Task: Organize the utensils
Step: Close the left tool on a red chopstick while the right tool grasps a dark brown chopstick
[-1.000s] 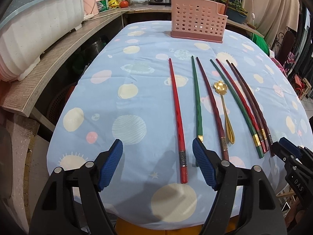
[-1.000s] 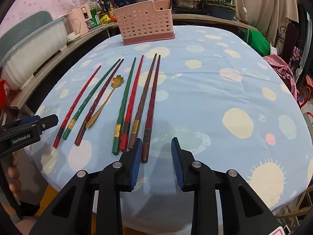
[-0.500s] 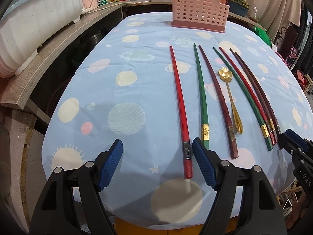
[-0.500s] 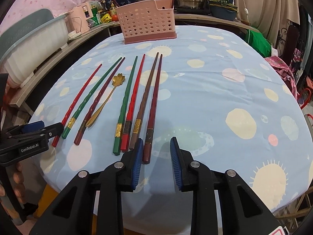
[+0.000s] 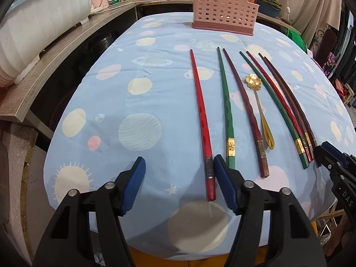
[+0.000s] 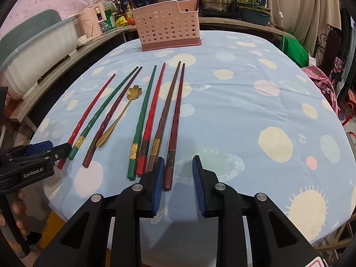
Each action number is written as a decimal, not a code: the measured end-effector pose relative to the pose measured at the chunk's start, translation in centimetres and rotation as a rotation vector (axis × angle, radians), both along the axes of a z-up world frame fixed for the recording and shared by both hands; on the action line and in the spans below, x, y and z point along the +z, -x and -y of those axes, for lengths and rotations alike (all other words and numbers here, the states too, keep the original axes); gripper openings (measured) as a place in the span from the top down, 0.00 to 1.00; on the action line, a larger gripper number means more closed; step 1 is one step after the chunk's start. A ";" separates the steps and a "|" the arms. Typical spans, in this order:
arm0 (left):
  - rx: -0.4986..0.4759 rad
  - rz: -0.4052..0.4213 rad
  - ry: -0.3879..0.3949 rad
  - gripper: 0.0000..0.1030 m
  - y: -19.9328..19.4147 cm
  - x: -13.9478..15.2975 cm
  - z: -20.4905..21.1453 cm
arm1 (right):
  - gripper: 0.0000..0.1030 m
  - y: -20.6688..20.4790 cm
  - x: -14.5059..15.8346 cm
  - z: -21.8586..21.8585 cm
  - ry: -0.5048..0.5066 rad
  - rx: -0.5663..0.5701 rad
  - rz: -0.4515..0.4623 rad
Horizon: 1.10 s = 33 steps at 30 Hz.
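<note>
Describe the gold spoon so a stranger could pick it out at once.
On the blue planet-print tablecloth, a row of long chopsticks lies before the pink basket. The gold spoon lies among them, shorter than all, metallic, with a flower-shaped bowl.

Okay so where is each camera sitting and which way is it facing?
Left wrist: on the left hand-held gripper, angled down the table at the red chopstick between its open jaws; the right hand-held gripper shows at the right edge.
Right wrist: on the right hand-held gripper, over the dark red chopstick; fingers show at the left.
Both share: the gold spoon and the pink basket.
</note>
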<state>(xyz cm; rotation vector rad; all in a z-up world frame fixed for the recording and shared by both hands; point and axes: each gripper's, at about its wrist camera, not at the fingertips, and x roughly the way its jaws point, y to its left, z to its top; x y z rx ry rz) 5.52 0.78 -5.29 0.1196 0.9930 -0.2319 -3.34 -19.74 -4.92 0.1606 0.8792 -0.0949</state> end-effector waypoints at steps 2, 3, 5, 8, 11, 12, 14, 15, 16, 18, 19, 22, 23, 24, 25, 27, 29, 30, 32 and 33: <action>-0.008 -0.001 0.011 0.49 0.0 0.1 0.0 | 0.82 0.0 0.0 0.0 0.001 0.000 0.000; -0.013 -0.002 0.016 0.55 0.0 0.1 0.0 | 0.85 0.0 0.0 0.1 0.001 -0.002 0.000; -0.022 -0.005 0.029 0.65 -0.1 0.3 -0.1 | 0.88 -0.1 0.0 0.3 -0.003 -0.004 0.000; -0.030 -0.014 0.053 0.78 -0.2 0.3 -0.3 | 0.93 -0.2 0.0 0.6 -0.007 -0.006 -0.001; -0.041 -0.024 0.070 0.93 -0.3 0.3 -0.3 | 0.93 -0.3 0.0 0.7 -0.008 -0.003 -0.002; -0.046 -0.030 0.079 0.93 -0.3 0.4 -0.3 | 0.93 -0.3 0.0 0.7 -0.008 -0.002 -0.003; -0.048 -0.039 0.087 0.93 -0.4 0.4 -0.3 | 0.93 -0.3 0.1 0.8 -0.011 -0.004 -0.004; -0.047 -0.042 0.087 0.93 -0.4 0.5 -0.3 | 0.93 -0.3 0.2 0.9 -0.014 -0.007 -0.002; -0.044 -0.046 0.091 0.93 -0.4 0.6 -0.4 | 0.93 -0.2 0.4 1.0 -0.016 -0.010 0.000; -0.041 -0.046 0.102 0.93 -0.4 1.0 -0.5 | 0.93 -0.2 0.9 1.4 -0.024 -0.019 0.007; -0.041 -0.041 0.103 0.93 -0.4 1.4 -0.5 | 0.93 -0.1 1.3 1.5 -0.028 -0.023 0.013; -0.043 -0.028 0.114 0.93 -0.5 2.6 -0.5 | 0.93 -0.3 2.5 1.9 -0.033 -0.031 0.035; -0.044 -0.024 0.118 0.93 -0.6 3.1 -0.5 | 0.93 -0.3 3.0 2.1 -0.034 -0.033 0.043; -0.044 -0.017 0.123 0.93 -0.7 3.7 -0.5 | 0.93 -0.4 3.5 2.2 -0.035 -0.035 0.051; -0.044 -0.010 0.128 0.93 -0.8 4.1 -0.5 | 0.93 -0.5 4.0 2.3 -0.037 -0.038 0.062; -0.043 0.007 0.136 0.93 -1.0 5.2 -0.5 | 0.93 -0.7 5.1 2.7 -0.042 -0.043 0.082; -0.042 0.022 0.147 0.93 -1.4 6.3 -0.6 | 0.93 -1.0 6.2 3.1 -0.051 -0.049 0.105; -0.040 0.031 0.150 0.93 -1.6 7.0 -0.7 | 0.93 -1.1 6.8 3.3 -0.055 -0.052 0.116; -0.036 0.050 0.155 0.93 -2.0 8.1 -0.7 | 0.93 -1.4 8.0 3.7 -0.061 -0.058 0.140; -0.034 0.059 0.158 0.93 -2.4 8.8 -0.8 | 0.93 -1.6 8.6 4.0 -0.060 -0.060 0.156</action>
